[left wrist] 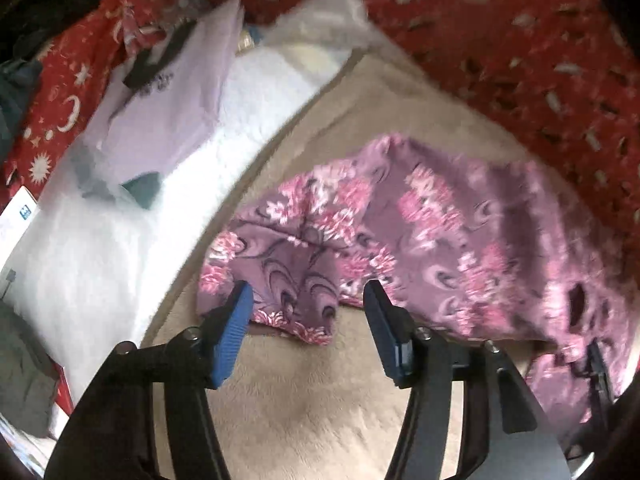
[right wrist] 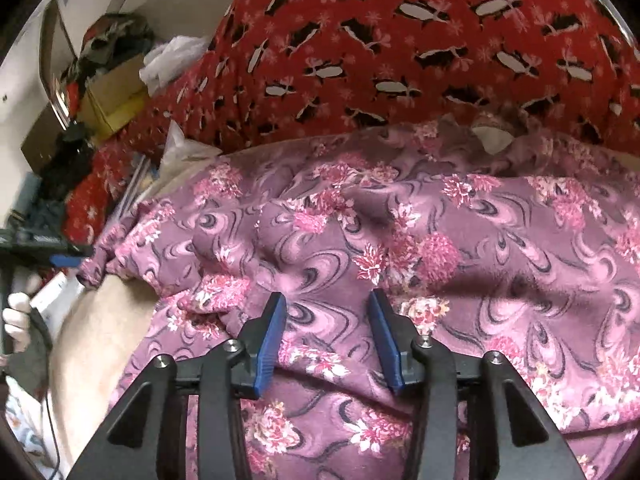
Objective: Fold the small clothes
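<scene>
blue-padded left gripper hangs spread and empty just short of the near hem of the floral garment, which lies rumpled on the beige blanket, likely lined up to take that corner. from the right wrist, the right gripper hovers spread over the garment's middle, gripping nothing, probably to pin or gather it.
</scene>
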`<state>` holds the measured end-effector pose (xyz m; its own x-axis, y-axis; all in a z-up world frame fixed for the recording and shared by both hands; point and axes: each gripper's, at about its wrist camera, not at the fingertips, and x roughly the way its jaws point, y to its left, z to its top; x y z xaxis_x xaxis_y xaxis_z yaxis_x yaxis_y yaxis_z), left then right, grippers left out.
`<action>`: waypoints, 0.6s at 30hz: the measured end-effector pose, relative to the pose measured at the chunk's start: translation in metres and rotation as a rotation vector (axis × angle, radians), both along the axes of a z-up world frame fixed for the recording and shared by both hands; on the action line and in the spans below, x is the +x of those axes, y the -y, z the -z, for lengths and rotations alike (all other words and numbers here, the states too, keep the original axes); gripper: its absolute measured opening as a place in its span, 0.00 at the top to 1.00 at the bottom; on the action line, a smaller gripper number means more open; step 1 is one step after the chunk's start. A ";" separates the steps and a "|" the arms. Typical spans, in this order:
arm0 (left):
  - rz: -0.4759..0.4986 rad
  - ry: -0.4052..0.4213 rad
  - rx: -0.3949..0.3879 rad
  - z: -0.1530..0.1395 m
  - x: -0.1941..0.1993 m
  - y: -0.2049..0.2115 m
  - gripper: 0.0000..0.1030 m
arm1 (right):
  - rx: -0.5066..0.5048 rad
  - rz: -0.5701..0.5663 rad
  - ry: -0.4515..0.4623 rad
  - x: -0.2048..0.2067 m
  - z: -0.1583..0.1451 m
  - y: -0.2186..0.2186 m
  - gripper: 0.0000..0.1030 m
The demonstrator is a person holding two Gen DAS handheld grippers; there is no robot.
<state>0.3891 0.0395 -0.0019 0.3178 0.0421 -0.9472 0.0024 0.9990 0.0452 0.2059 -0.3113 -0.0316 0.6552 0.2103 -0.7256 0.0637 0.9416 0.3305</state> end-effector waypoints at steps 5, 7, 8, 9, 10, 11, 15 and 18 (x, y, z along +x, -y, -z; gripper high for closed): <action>-0.076 -0.054 -0.030 0.021 0.005 -0.023 0.88 | 0.021 -0.001 0.005 0.000 0.002 0.003 0.55; -0.090 -0.035 -0.080 0.012 0.004 -0.027 0.94 | 0.041 -0.002 0.008 0.001 0.004 0.005 0.55; -0.090 -0.030 -0.105 0.006 0.003 -0.027 0.94 | 0.048 -0.002 0.009 0.002 0.004 0.006 0.55; -0.086 -0.025 -0.140 -0.002 0.000 -0.026 0.94 | 0.056 -0.002 0.009 0.002 0.004 0.007 0.55; -0.078 -0.022 -0.176 -0.010 -0.003 -0.023 0.94 | 0.065 -0.003 0.008 0.001 0.005 0.009 0.55; -0.066 -0.024 -0.211 -0.018 -0.007 -0.017 0.94 | 0.072 -0.004 0.003 0.002 0.004 0.010 0.55; 0.020 -0.040 -0.324 -0.047 -0.027 0.016 0.94 | 0.081 -0.014 -0.039 0.005 -0.001 0.012 0.55; 0.094 -0.056 -0.405 -0.069 -0.041 0.048 0.94 | 0.071 -0.021 -0.055 0.000 -0.010 0.014 0.56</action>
<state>0.3478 -0.0084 0.0670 0.2496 -0.3641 -0.8973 0.0858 0.9313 -0.3540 0.2060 -0.3252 -0.0220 0.6096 0.2762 -0.7430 0.0637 0.9172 0.3933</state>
